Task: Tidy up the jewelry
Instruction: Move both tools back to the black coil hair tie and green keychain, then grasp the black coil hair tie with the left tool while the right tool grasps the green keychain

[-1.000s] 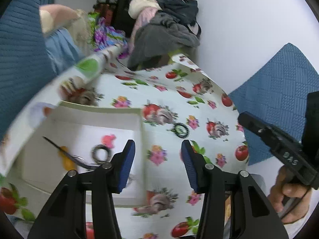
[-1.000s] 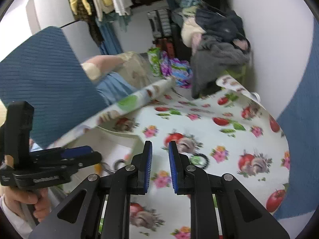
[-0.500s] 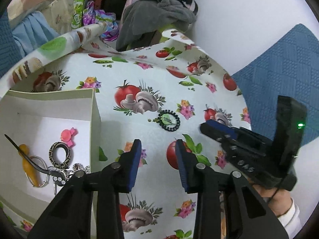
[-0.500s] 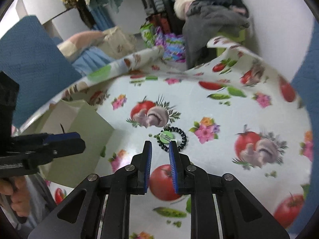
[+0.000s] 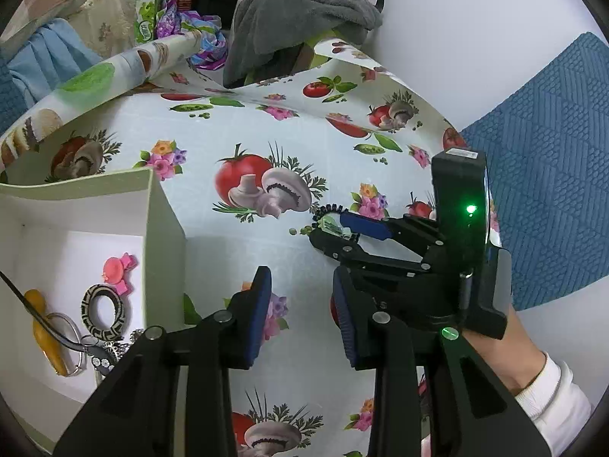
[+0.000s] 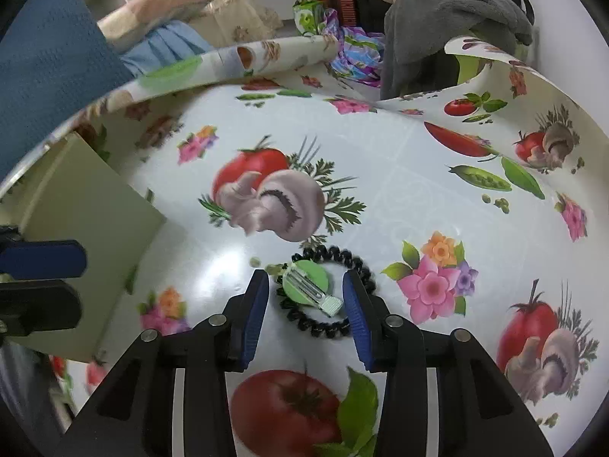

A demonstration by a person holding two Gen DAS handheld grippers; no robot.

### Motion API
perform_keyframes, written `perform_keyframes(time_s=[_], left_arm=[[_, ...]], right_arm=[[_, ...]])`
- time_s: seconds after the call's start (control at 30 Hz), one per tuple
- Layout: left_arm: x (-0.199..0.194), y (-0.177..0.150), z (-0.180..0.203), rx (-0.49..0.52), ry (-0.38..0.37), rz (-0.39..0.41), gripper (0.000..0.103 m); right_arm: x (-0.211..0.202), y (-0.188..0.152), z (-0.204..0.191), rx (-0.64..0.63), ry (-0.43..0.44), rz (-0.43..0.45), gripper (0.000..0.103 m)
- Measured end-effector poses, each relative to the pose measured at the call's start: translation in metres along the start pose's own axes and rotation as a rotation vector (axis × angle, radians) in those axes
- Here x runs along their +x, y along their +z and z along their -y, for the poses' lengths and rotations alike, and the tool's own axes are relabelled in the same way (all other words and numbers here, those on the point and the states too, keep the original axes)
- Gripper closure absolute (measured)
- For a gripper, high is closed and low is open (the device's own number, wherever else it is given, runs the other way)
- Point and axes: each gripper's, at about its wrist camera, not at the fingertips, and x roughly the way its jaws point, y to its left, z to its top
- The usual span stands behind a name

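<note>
Patterned bench [image 6: 418,175]: green hair clip [image 6: 309,282] inside black coil hair tie [image 6: 335,259], between spread right claw [image 6: 304,304]. Light, stiff, probably slippery; best pinched across flat sides. Left claw [image 5: 300,312] open, empty, beside box [image 5: 163,228].

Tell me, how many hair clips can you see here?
2. A green hair clip lies on the tablecloth inside the black coil tie, between the right gripper's fingers; a pink hair clip sits in the box. More may be hidden.
</note>
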Motion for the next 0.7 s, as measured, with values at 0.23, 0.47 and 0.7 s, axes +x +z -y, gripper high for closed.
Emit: perform_keyframes(time_s=[0.23,0.47,0.7], left_arm=[[0.013,-0.001,0.002,-0.005,-0.008,-0.015,0.069],[0.033,0.003,0.011,-0.028,-0.043,-0.005,0.069],[0.061,0.009,0.018,-0.035,-0.033,-0.009,0.069]], right_arm=[[-0.011,-0.005,0.000,0.005,0.019,0.042,0.082],[-0.037,-0.009,0.013,0.096,0.058,0.095,0.082],[-0.066,-0.021,0.036,0.202,0.010,0.158,0.082]])
